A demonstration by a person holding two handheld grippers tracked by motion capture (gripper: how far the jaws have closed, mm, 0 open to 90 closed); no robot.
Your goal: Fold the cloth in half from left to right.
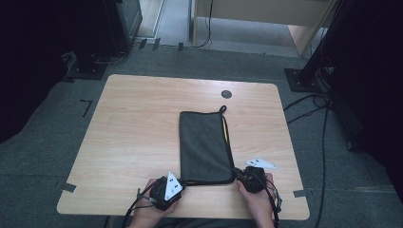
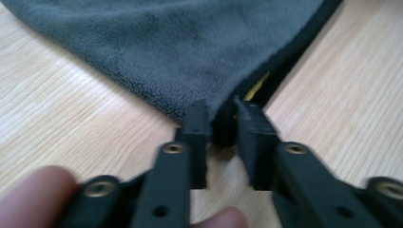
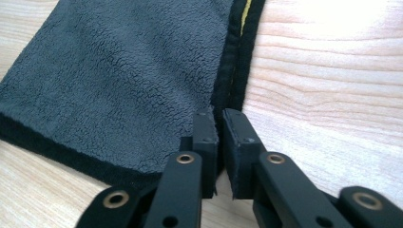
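A dark grey towel with black edging and a yellow tag lies folded lengthwise on the wooden table, its hanging loop at the far end. My left gripper sits at the towel's near left corner. In the left gripper view the towel runs to a corner that is pinched between the jaws of the left gripper. My right gripper is at the near right corner. In the right gripper view the right gripper is shut on the black hem of the towel.
A small dark round disc sits near the table's far edge. Bare wood lies to the left of the towel. Cables trail on the carpet to the right, and black stand bases sit beyond the far corners.
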